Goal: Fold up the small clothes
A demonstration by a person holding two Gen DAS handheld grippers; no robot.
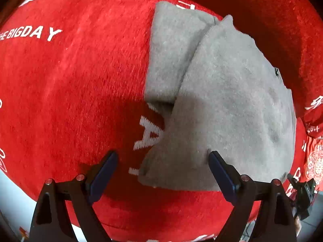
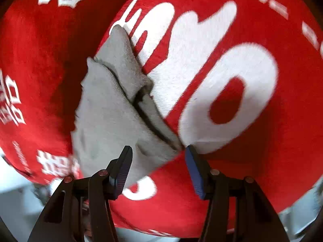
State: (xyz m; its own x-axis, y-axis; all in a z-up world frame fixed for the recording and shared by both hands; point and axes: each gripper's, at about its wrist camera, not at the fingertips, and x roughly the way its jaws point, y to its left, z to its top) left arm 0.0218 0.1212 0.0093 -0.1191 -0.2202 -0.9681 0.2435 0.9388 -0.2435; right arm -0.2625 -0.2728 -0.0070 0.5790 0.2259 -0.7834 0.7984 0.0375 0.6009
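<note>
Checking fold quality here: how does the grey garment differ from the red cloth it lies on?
The grey garment is plain; the red cloth carries white lettering. The grey garment is small and folded over itself in layers; the red cloth spreads well past it as a single flat layer. Both look like soft, fuzzy fabric.

Red cloth (image 1: 70, 80) (white lettering) carries a folded grey garment (image 1: 232, 100)

red cloth (image 2: 252, 141) lettering cropped by both views' edges, part hidden under grey garment (image 1: 232, 104)
</note>
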